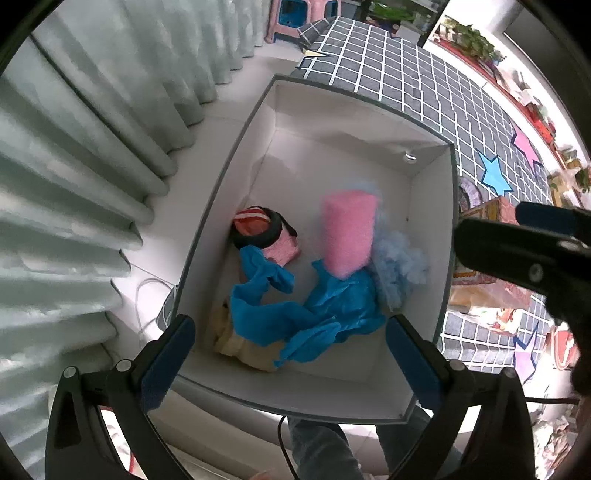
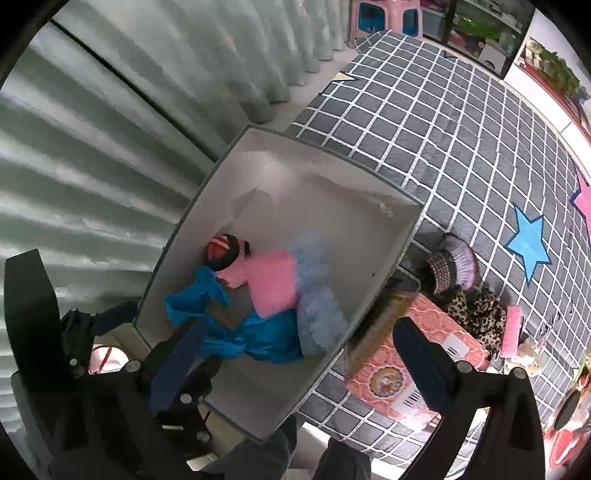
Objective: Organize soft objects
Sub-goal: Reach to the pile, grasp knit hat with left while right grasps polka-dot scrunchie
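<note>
White box [image 1: 428, 229] holds pink sponge [image 1: 349, 236], blue cloth [image 1: 332, 306], perhaps socks; both tongs released.

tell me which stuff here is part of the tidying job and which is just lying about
Job:
white box
pink cloth
blue cloth
pale blue fluff
leopard-print item, not yet boxed

Lying about:
pink carton
grid mat
curtain
pink stool

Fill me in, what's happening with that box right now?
A person holds a tool in each hand above the white box; the left tool and right tool are both open and empty. Already inside lie a pink cloth, blue fabric and a pale blue fluffy piece. Leopard-print items wait outside on the checked mat.
</note>
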A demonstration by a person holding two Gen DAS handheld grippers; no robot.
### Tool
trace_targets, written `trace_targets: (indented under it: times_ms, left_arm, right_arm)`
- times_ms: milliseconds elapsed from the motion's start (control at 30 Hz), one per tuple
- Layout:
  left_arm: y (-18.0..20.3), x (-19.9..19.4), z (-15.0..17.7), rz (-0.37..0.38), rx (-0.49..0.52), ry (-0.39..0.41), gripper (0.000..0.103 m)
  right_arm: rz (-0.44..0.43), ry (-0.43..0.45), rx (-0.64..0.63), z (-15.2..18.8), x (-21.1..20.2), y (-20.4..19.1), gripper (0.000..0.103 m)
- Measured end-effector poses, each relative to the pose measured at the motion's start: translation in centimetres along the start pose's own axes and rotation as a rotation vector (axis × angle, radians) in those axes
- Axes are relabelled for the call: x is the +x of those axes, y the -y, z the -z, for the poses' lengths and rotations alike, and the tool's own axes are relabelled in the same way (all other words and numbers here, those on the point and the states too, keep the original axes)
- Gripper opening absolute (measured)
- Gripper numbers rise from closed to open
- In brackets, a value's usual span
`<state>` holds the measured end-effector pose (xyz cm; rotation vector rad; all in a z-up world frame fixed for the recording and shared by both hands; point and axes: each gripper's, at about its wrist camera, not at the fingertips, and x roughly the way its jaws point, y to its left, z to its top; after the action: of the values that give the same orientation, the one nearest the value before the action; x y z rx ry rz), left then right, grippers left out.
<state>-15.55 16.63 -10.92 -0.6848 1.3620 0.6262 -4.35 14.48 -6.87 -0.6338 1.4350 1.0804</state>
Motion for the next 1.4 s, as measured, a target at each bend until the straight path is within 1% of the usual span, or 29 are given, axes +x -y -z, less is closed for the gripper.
trace_targets:
  times_ms: [200, 333, 533, 667, 800, 900, 1033, 1200, 1300, 1400]
  left_arm:
    - [0.3, -1.1, -0.5, 0.012, -0.008, 0.012, 0.103]
    - [1.2, -2.2, -1.1, 0.013, 0.017, 0.03, 0.103]
    - [3.3, -2.8, -1.9, 0.019, 0.052, 0.03, 0.103]
    - [5.1, -3.1, -2.5, 0.021, 0.081, 0.027, 0.103]
    - [7.2, -3.9, -3.5, 0.024, 0.119, 0.034, 0.103]
    - [8.7, -4.4, -4.5, 0.047, 0.133, 0.031, 0.103]
    - [11.9, -4.9, -6.4, 0.083, 0.161, 0.011, 0.103]
    - [17.5, -4.6, -9.4, 0.078, 0.254, -0.011, 0.103]
    - [20.9, -3.3, -11.2, 0.074, 0.294, -0.055, 0.103]
    - [24.4, -0.7, -13.1, 0.052, 0.323, -0.119, 0.103]
  right_arm:
    - [-0.001, 0.038, 0.023, 0.3, -1.3, 1.3, 0.103]
    - [-0.008, 0.065, 0.069, 0.5, -2.6, 3.5, 0.103]
    - [0.026, 0.079, 0.186, 1.4, -3.4, 9.5, 0.103]
    - [0.074, 0.065, 0.281, 2.8, -2.9, 14.0, 0.103]
    - [0.075, 0.044, 0.377, 4.3, -2.1, 17.9, 0.103]
    - [0.092, 0.025, 0.405, 4.8, -1.2, 20.0, 0.103]
    - [0.111, 0.007, 0.458, 5.8, 0.0, 23.4, 0.103]
    - [0.121, -0.019, 0.542, 7.2, 1.3, 27.4, 0.103]
    - [0.129, -0.021, 0.583, 8.0, 1.8, 29.5, 0.103]
    - [0.136, -0.027, 0.637, 9.3, 2.1, 31.8, 0.103]
